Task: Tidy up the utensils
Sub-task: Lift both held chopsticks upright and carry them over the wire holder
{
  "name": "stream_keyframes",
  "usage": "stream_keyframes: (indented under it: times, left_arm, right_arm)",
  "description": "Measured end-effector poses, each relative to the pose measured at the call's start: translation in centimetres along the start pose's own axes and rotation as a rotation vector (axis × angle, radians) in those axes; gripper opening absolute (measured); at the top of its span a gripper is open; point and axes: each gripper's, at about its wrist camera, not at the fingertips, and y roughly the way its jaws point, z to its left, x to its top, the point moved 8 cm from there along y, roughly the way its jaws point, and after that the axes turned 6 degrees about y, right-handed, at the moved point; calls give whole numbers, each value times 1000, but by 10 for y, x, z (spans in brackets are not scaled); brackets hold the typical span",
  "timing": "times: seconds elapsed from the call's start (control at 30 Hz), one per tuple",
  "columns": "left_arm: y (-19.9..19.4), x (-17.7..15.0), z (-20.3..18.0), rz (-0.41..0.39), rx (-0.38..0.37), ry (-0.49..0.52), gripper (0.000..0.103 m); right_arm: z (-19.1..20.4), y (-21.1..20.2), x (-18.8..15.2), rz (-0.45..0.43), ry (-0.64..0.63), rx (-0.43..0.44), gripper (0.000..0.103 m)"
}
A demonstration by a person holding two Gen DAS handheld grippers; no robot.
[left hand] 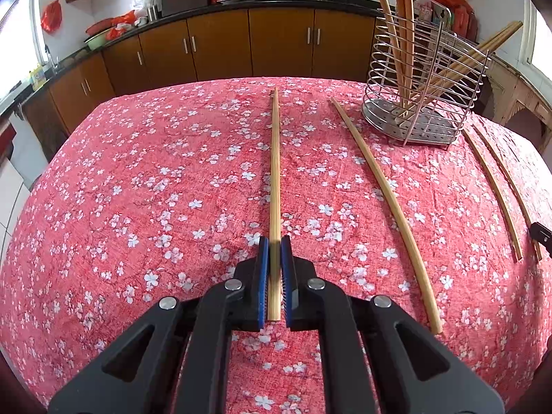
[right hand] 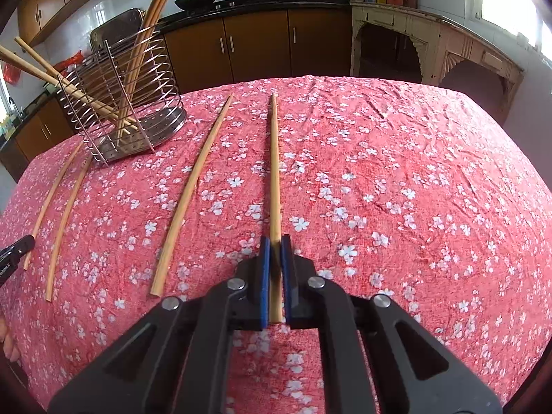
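Observation:
In the left wrist view my left gripper [left hand: 275,241] is shut on the near end of a wooden chopstick [left hand: 275,172] that stretches forward over the pink floral cloth. In the right wrist view my right gripper [right hand: 275,241] is shut the same way on another chopstick [right hand: 275,179]. Two loose chopsticks [right hand: 193,193] [right hand: 67,220] lie on the cloth between the two held ones. A wire utensil holder [left hand: 424,79] [right hand: 120,103] stands at the back between them, with several chopsticks leaning inside it.
The pink cloth [left hand: 155,189] covers the whole table, which ends at the far side before brown kitchen cabinets [left hand: 220,48]. A black tip of the other gripper shows at each view's edge [left hand: 541,236] [right hand: 15,248]. A fingertip [right hand: 8,345] shows at the left edge.

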Motion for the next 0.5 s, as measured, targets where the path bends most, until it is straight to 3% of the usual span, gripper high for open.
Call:
stream_keyframes:
  times: [0.07,0.27,0.5]
  left_arm:
    - [-5,-2,0,-14,-20,3,7]
    - [-50,1,2,-165,-54,52,7]
    - [-102,22,18,-325,-119,-15,7]
  right_arm:
    - [-2,-9,-1,-24,0,13,8]
    - [-8,-60,15,-174,-7,38,8]
    - [-12,-116,44,-339,-6,73,8]
